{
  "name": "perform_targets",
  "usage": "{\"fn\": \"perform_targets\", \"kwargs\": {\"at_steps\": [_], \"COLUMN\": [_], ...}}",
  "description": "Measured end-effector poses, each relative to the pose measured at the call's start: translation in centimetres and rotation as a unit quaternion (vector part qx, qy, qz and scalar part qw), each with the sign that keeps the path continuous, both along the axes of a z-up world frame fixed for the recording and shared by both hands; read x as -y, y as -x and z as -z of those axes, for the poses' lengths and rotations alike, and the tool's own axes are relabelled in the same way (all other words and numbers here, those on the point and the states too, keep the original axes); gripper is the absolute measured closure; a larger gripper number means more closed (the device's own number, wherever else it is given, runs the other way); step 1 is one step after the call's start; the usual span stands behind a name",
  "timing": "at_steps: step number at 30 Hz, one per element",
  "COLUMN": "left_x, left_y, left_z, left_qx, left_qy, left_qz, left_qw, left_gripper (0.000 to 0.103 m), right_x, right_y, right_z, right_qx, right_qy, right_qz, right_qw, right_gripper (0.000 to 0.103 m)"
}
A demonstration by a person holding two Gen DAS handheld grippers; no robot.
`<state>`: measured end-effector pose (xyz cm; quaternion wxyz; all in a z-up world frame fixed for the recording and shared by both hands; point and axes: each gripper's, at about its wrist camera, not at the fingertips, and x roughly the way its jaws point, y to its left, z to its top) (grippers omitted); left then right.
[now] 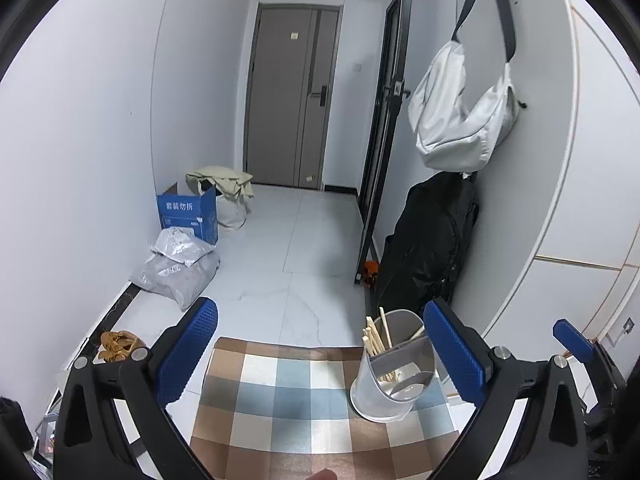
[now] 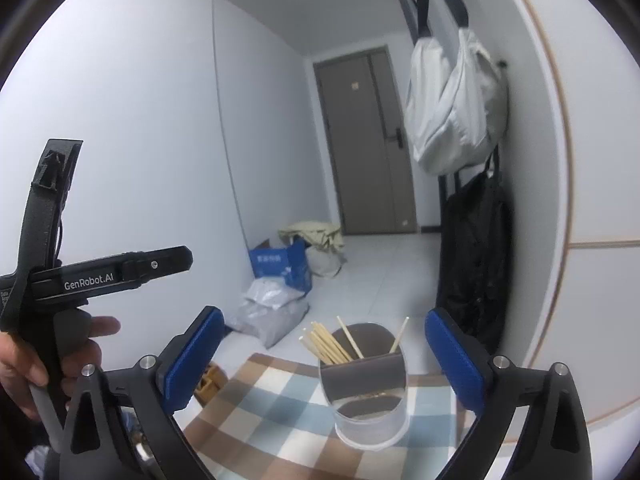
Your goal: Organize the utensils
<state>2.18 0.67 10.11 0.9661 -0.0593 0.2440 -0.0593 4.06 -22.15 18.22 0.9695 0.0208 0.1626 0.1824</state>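
Checked cloth (image 1: pixel 280 400) on top of table, cup (image 2: pixel 370 392) with chopsticks (image 2: pixel 326 346) on it. Left gripper (image 1: pixel 320 356) and right gripper (image 2: pixel 320 364) spread wide, holding nothing.

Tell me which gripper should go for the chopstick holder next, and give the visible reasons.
Right, probably. In the right wrist view the chopstick holder sits nearly centred between the open jaws of the right gripper. In the left wrist view it stands off to the right, close to one finger of the left gripper, which is also open and empty.

Two wrist fisheyes, both facing down the hallway.
Each sits close above the checkered cloth (image 1: pixel 288 400); both share the utensil holder (image 1: pixel 394 368) and door (image 2: pixel 360 140).
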Motion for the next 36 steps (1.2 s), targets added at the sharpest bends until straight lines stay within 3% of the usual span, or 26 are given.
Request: {"fn": "perform_targets", "kwargs": {"at_steps": [5,11,20,36], "left_x": [0.2,-0.1,0.2,0.2], "left_y": [2.6,4.3,6.1,5.0], "left_z": [0.3,1.2,4.1,9.3], "left_qx": [0.035,0.039,0.062,0.031], "left_qy": [-0.016,-0.009,-0.03,-0.035], "left_qz": [-0.001,-0.004,-0.012,-0.025], "left_qw": [0.9993,0.9992,0.9975,0.9986], "left_gripper": [0.002,0.002,0.002,0.002], "right_x": [0.2,0.5,0.4,0.1], "right_y": [2.2,4.7,6.3,6.8], "right_z": [0.7,2.2,5.6,10.0], "right_qx": [0.015,0.027,0.028,0.005], "right_qy": [0.003,0.0,0.0,0.013], "right_qz": [0.014,0.024,0.043,0.048], "right_qw": [1.0,0.999,0.999,0.999], "right_gripper": [0.0,0.0,0.0,0.0]}}
